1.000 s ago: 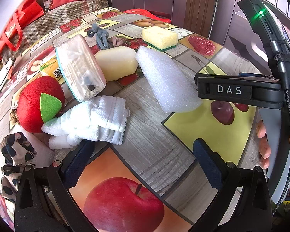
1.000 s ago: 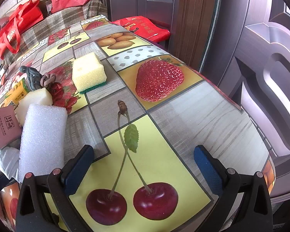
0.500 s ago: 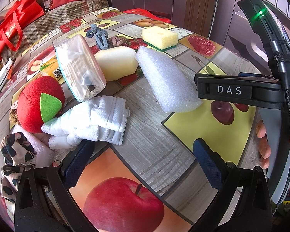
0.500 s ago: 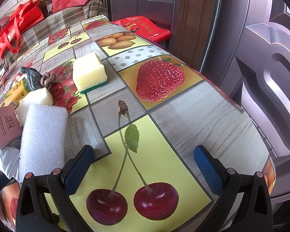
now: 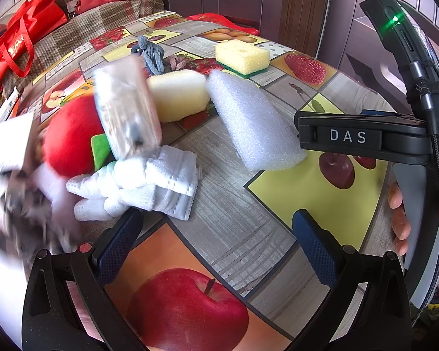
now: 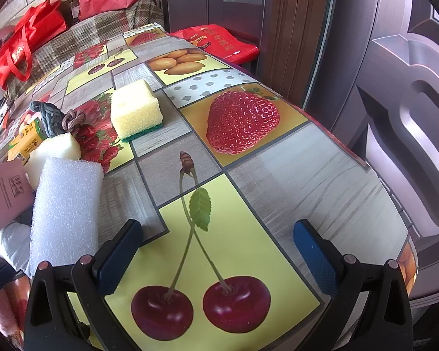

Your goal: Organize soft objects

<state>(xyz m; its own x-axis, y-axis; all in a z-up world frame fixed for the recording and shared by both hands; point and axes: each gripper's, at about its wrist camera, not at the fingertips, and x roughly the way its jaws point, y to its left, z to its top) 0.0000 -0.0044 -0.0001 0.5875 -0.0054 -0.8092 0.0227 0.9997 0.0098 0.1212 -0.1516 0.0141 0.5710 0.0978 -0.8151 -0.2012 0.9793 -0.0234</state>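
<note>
Table with fruit-print cloth; soft things lie loose and unsorted, nothing gathered yet. White foam block, pale sponge, yellow scrub sponge, folded white cloth, red plush apple. Tissue pack blurred, crowding the cloth. Left gripper and right gripper: jaws wide, empty.

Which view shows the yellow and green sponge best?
The right wrist view: the yellow and green sponge sits closer there, with its green underside visible. The left wrist view shows it sharp but farther back, near the table's far edge.
</note>
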